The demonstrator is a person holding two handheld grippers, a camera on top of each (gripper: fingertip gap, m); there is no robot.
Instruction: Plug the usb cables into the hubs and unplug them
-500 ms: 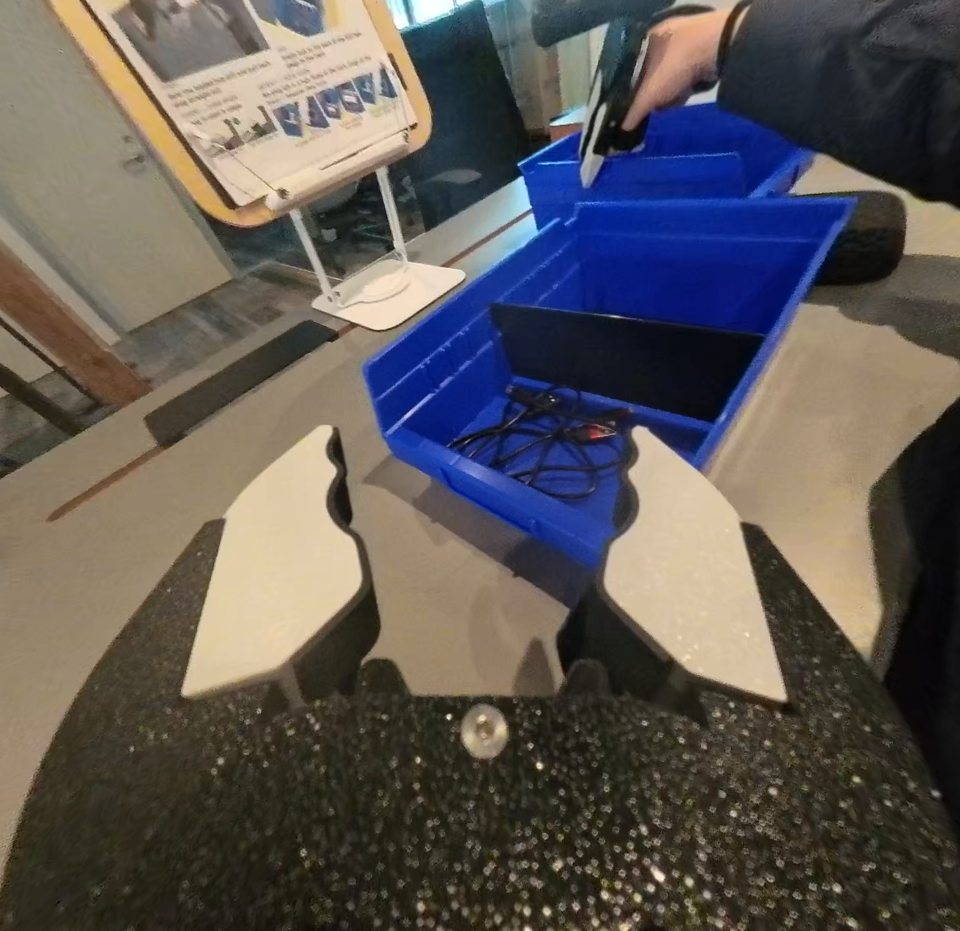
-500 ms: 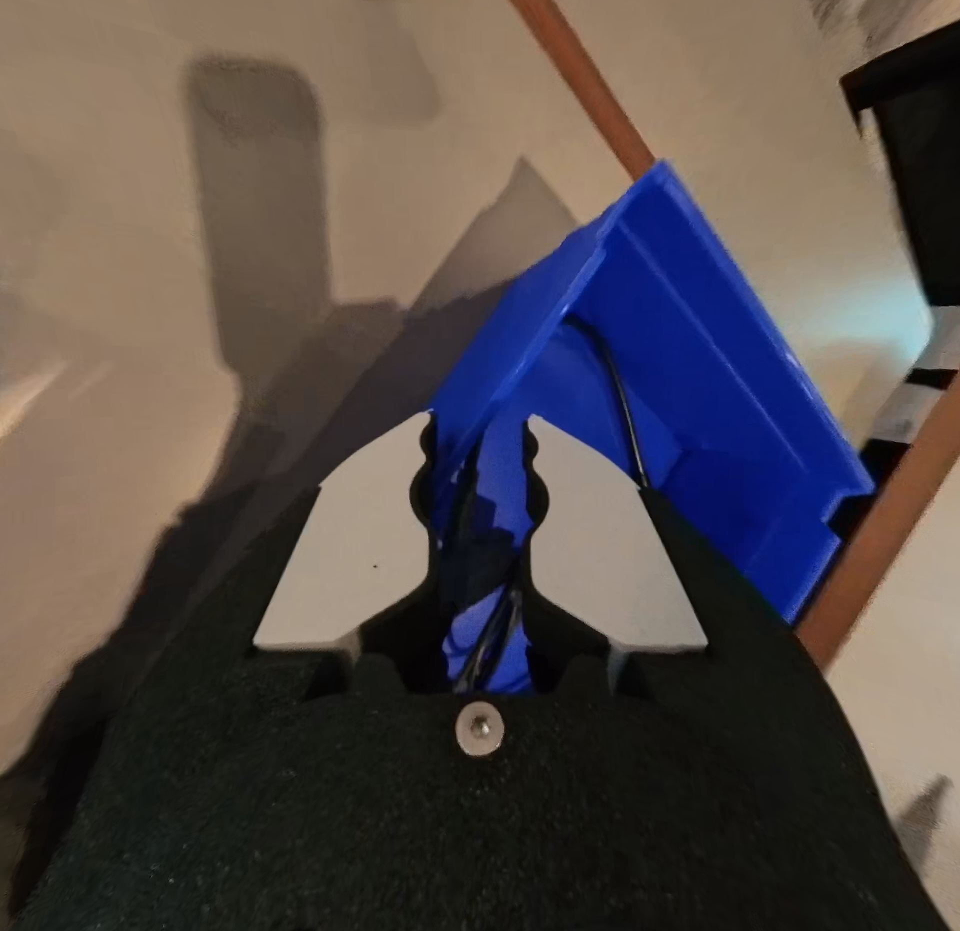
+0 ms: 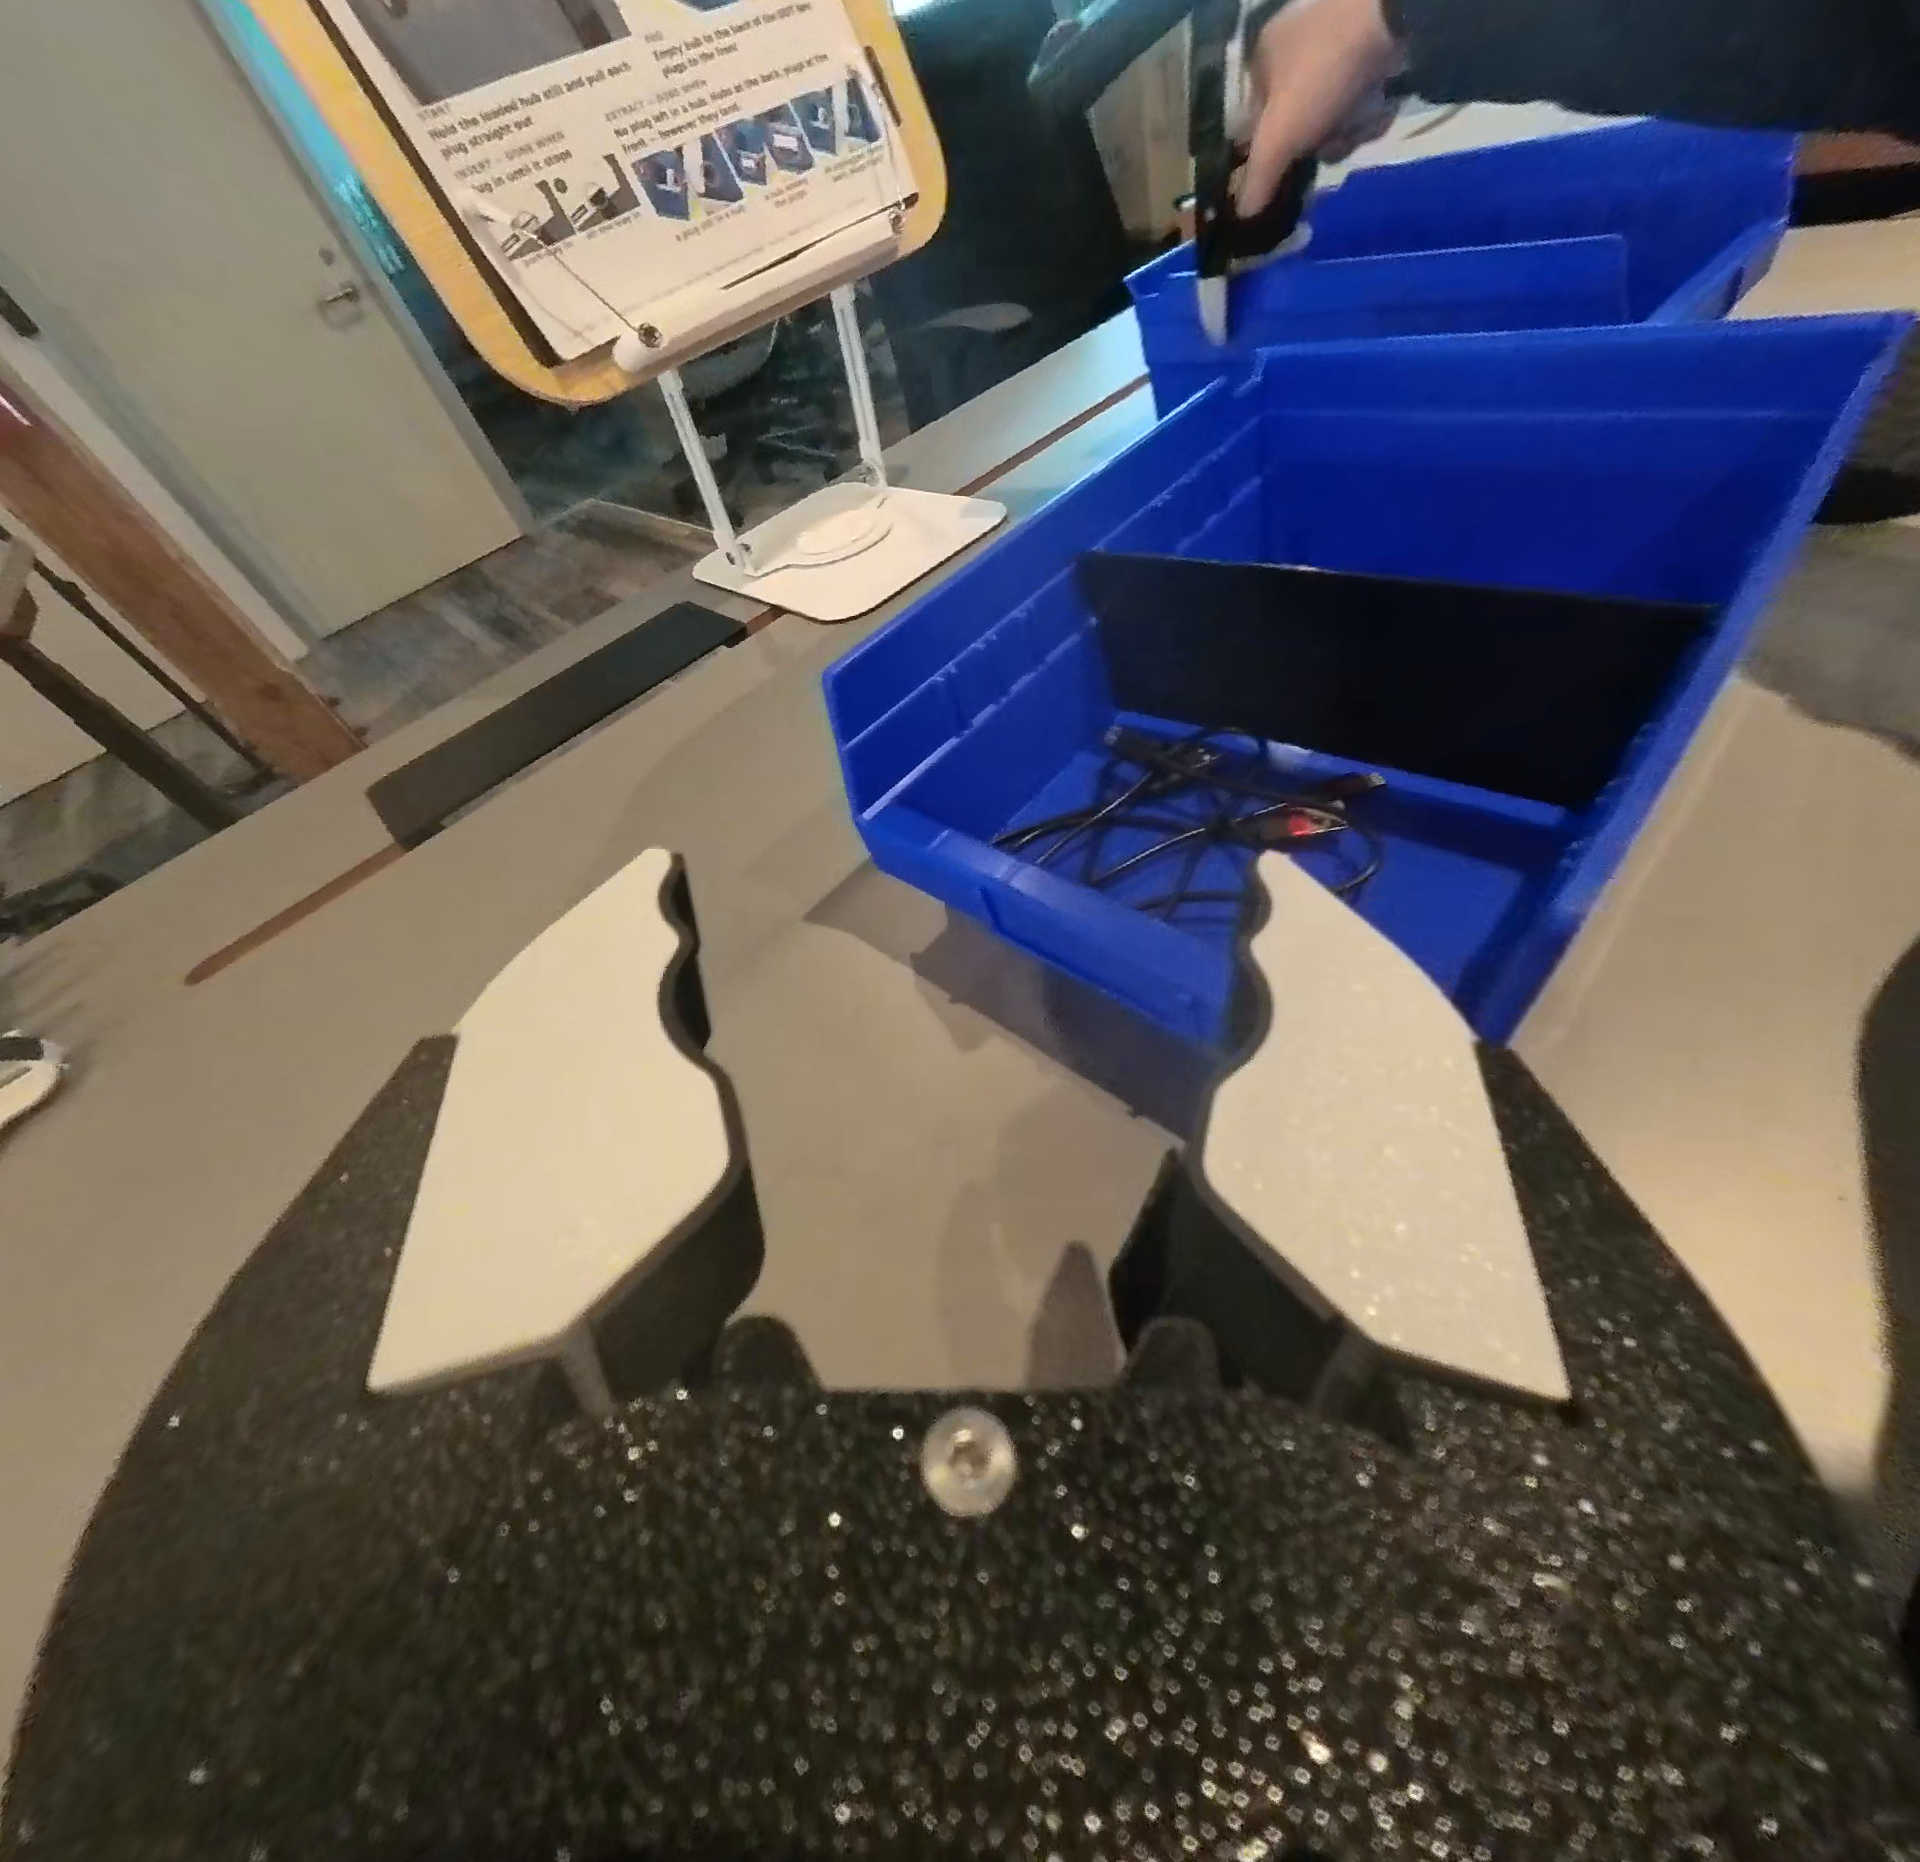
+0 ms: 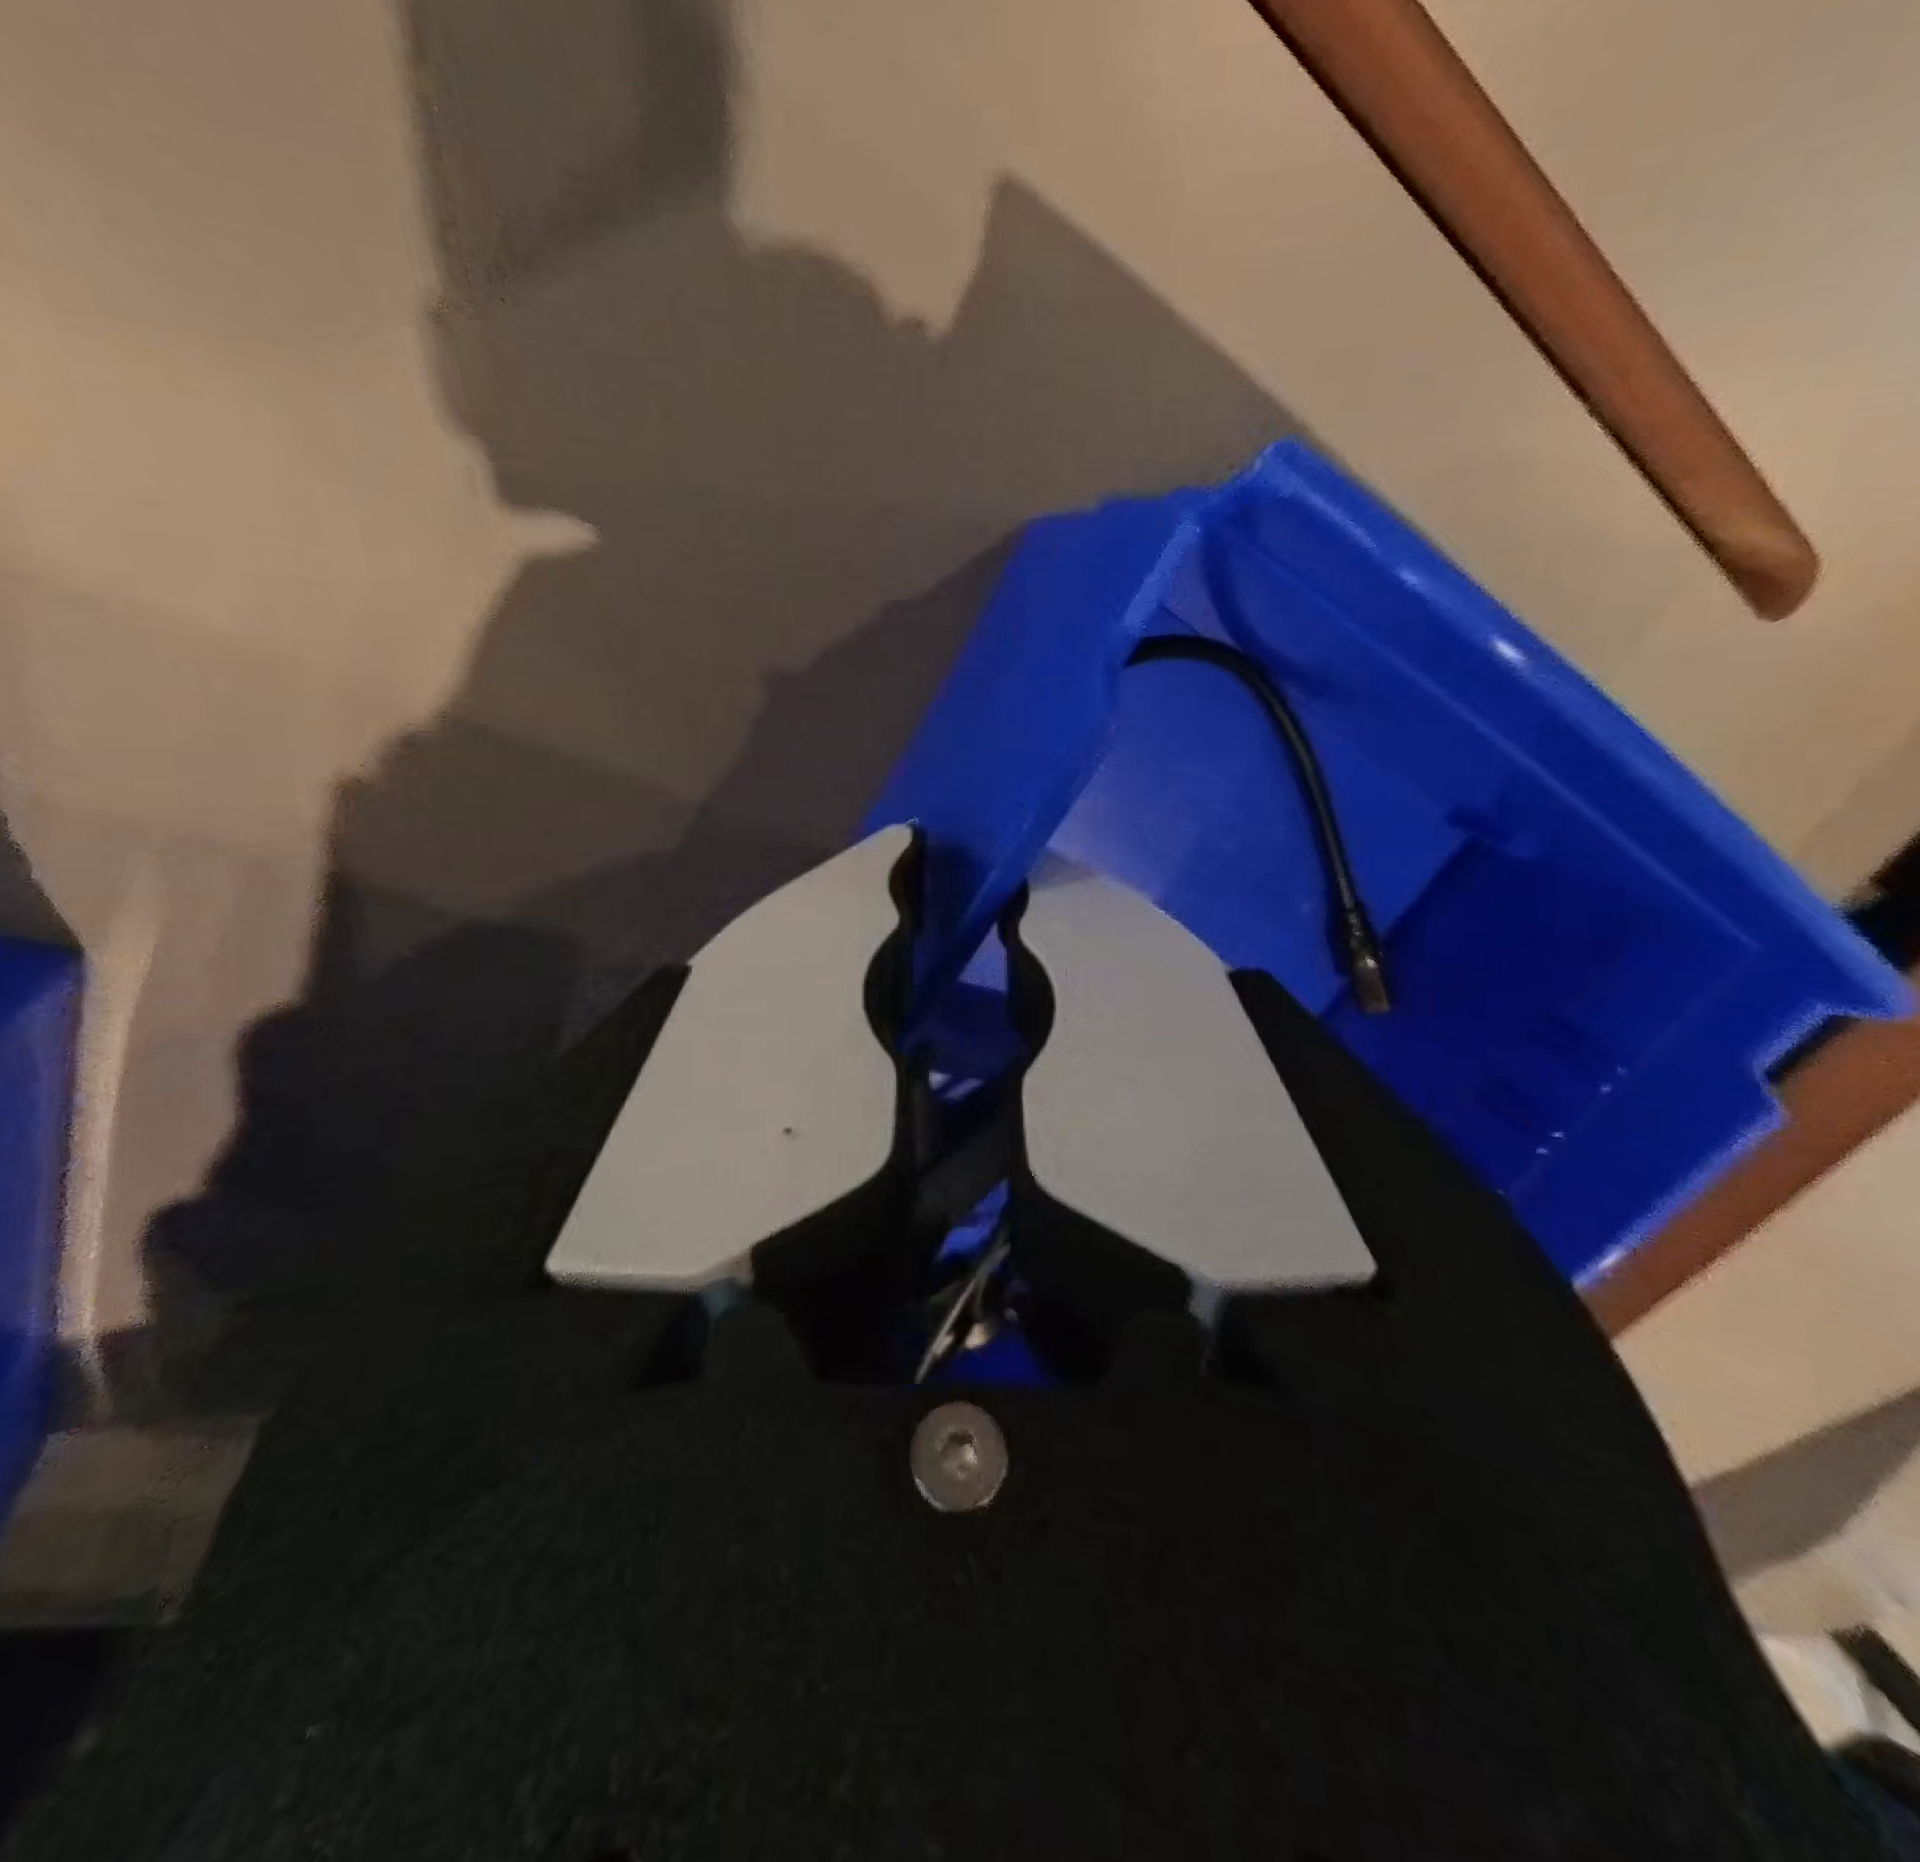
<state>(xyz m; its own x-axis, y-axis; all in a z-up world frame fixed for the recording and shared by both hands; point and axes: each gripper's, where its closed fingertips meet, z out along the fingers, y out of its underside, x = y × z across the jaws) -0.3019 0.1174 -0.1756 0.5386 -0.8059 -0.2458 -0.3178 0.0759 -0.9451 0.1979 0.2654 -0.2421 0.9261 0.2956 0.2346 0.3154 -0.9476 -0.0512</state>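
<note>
Instruction sheet [image 3: 582, 119] — printed; propped upright

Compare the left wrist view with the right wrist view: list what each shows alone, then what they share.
Left wrist view only: the open left hand-held gripper, a tangle of cables in the near blue bin, a black divider, an instruction board on a stand.

Right wrist view only: a single black cable with its plug showing.

Both: the far blue bin, the right hand-held gripper, the table.
</note>
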